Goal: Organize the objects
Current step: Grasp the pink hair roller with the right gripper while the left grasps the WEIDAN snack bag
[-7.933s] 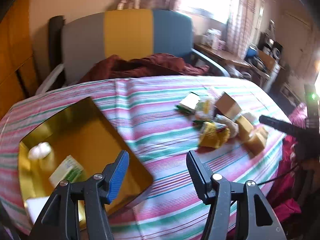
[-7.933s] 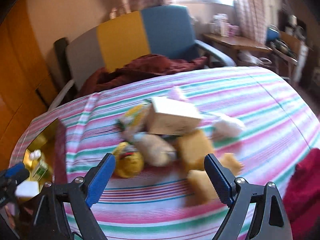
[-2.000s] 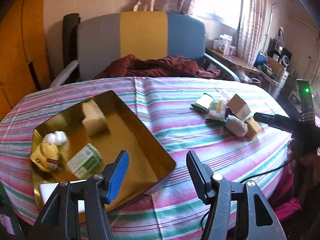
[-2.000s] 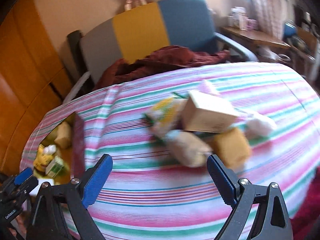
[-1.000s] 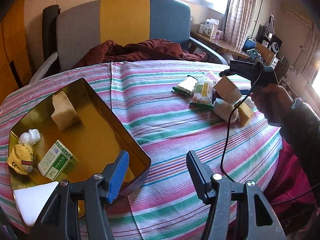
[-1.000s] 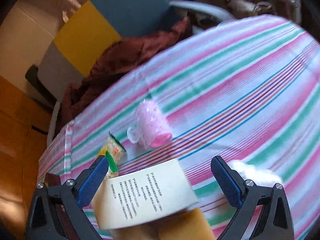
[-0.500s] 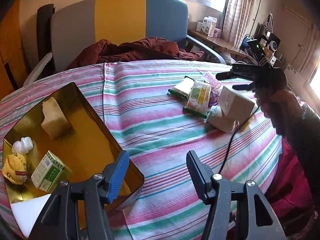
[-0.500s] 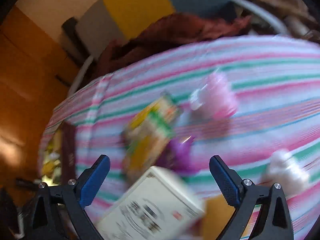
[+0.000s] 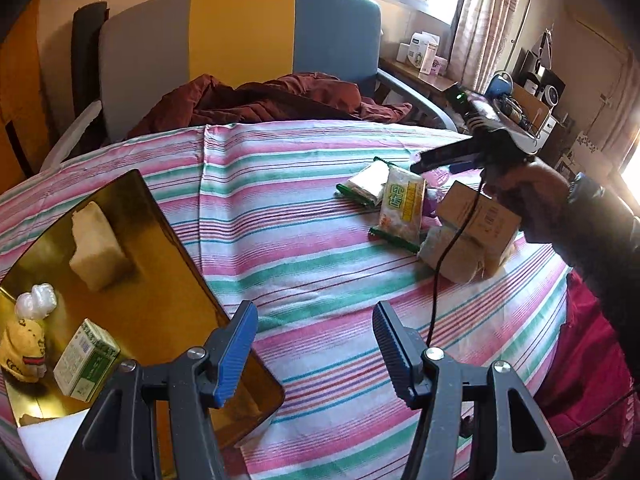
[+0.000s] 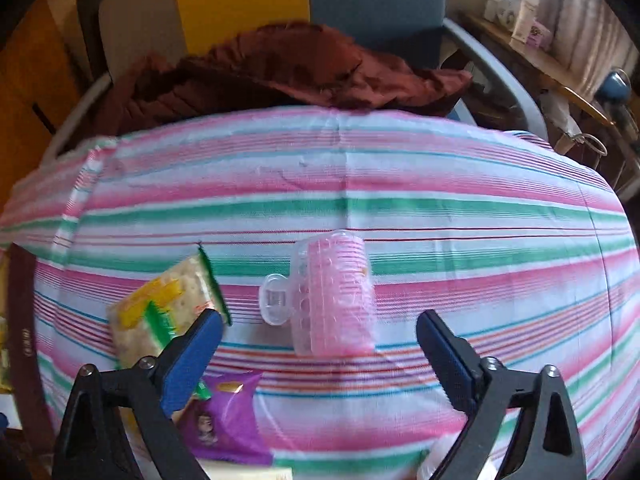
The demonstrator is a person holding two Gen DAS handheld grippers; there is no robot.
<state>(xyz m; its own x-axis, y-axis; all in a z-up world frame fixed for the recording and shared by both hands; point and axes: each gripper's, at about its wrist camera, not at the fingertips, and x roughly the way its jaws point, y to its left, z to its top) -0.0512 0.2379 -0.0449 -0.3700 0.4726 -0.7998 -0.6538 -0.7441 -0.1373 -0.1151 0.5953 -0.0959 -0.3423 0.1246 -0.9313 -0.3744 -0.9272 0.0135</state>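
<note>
My right gripper (image 10: 318, 324) points down at a pink hair roller with a clear clip (image 10: 332, 300) on the striped tablecloth. Its jaws are closing; the roller lies between the fingers, and the pads do not touch it. A cracker packet (image 10: 168, 312) and a purple packet (image 10: 228, 420) lie by its left finger. My left gripper (image 9: 316, 320) is open with nothing in it, above the cloth beside the gold tray (image 9: 160, 240). The tray holds a beige block (image 9: 96, 252), a green-white box (image 9: 86, 364) and a yellow toy (image 9: 20, 352). In the left wrist view a hand (image 9: 532, 196) holds the right gripper (image 9: 436, 160) over the pile.
A cardboard box (image 9: 480, 216), a beige bundle (image 9: 452, 256) and snack packets (image 9: 402, 208) are heaped at the table's right. A black cable (image 9: 440, 280) hangs over them. Behind the table stands a grey, yellow and blue chair (image 9: 240, 32) with a maroon cloth (image 9: 272, 96).
The right gripper has swung off the cardboard box and rolled upright over the pink roller, its jaws narrower. The left gripper has drifted slightly, still open.
</note>
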